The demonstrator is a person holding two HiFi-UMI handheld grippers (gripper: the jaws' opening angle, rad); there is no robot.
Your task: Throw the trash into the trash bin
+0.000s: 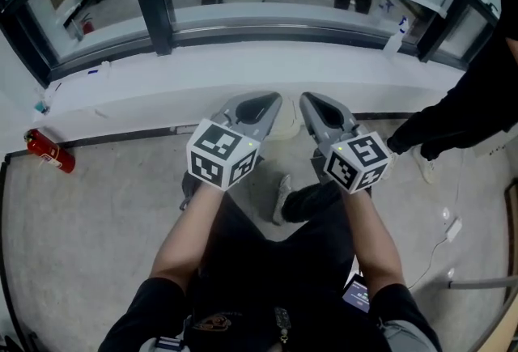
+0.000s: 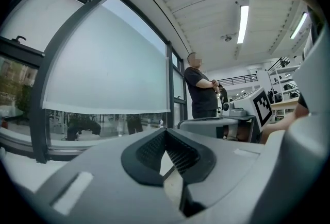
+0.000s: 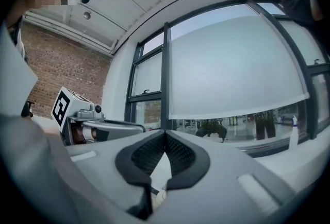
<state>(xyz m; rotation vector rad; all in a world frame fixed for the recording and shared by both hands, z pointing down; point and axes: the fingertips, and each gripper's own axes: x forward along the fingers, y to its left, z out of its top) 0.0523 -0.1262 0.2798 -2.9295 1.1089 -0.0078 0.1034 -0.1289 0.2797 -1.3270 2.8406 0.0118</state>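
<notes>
No trash and no trash bin show in any view. In the head view my left gripper (image 1: pixel 273 97) and right gripper (image 1: pixel 305 98) are held side by side at waist height, pointing level at a window wall. Both are shut, pads meeting at the tips, with nothing between them. The left gripper view shows the left gripper (image 2: pixel 165 131) closed and empty, with the right gripper's marker cube (image 2: pixel 262 106) beside it. The right gripper view shows the right gripper (image 3: pixel 165 133) closed too, and the left marker cube (image 3: pixel 63 107). A pale rounded shape (image 1: pixel 284 122) lies low between them; I cannot tell what it is.
A white sill (image 1: pixel 243 75) runs under dark-framed windows. A red fire extinguisher (image 1: pixel 48 152) lies on the floor at left. A spray bottle (image 1: pixel 396 35) stands on the sill. Another person in black (image 1: pixel 465 103) stands at right. A white cable (image 1: pixel 447 226) lies on the floor.
</notes>
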